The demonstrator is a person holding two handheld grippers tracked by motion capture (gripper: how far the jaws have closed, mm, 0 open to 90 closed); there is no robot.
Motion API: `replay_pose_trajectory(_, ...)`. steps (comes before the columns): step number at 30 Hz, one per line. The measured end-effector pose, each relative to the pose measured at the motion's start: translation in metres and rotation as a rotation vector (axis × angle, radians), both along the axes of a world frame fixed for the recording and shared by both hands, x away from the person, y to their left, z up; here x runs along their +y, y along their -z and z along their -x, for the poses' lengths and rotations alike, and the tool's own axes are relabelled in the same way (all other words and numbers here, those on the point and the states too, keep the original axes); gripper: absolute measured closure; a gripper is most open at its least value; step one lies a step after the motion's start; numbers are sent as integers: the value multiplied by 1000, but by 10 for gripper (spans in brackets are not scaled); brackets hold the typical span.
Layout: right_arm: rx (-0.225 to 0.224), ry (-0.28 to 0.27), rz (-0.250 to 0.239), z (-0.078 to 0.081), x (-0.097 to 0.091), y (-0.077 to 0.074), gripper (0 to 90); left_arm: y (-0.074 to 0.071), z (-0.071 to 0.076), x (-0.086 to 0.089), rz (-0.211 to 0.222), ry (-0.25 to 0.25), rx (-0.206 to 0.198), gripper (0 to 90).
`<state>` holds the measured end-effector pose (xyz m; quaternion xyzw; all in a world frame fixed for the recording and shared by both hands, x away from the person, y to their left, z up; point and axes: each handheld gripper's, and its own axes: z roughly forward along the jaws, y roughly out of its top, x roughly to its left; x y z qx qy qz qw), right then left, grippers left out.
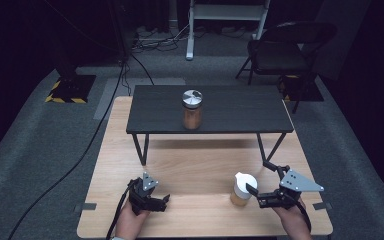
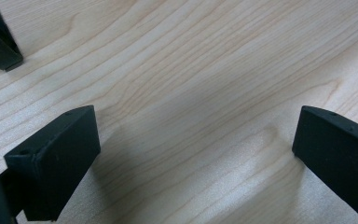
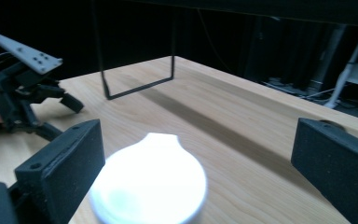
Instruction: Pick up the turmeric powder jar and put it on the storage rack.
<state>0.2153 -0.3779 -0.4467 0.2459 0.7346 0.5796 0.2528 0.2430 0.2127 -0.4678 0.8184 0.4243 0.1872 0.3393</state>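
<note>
Right gripper (image 1: pixel 254 195), jaws wide open and holding nothing, is closing in from 3 o'clock on the white-lidded jar of brown powder (image 1: pixel 242 189) standing on the light wooden surface (image 1: pixel 195 165), seemingly lining up a grasp, while the left gripper (image 1: pixel 161 201) is hovering open-jawed and empty at 9 o'clock.

Black right gripper (image 1: pixel 254 195), jaws just beside white-lidded cup (image 1: pixel 242 189) w/ tan contents. Black left gripper (image 1: pixel 166 202) over pale wood-grain table (image 1: pixel 190 165). Farther ahead: silver-lidded brown jar (image 1: pixel 192 109), dark shelf (image 1: pixel 240 112).
</note>
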Motion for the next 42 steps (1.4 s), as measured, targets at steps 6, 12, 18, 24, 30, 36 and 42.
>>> replay_pose_trajectory(6,2,-39,4,0,9,0,22,0,0,0,0,0,0,5)
replay_pose_trajectory(12,14,-78,-13,-2,14,1,22,0,0,0,0,0,0,4)
replay_pose_trajectory(18,36,-78,11,-5,16,1,22,0,0,0,0,0,0,4)
replay_pose_trajectory(24,78,-81,65,-9,20,3,35,0,0,0,0,0,0,4)
replay_pose_trajectory(30,97,-59,124,-5,27,2,92,0,0,0,0,0,0,4)
replay_pose_trajectory(36,152,-53,146,-11,27,6,151,0,0,0,-1,1,0,4)
replay_pose_trajectory(42,173,-53,148,-13,24,8,239,0,0,0,0,0,0,4)
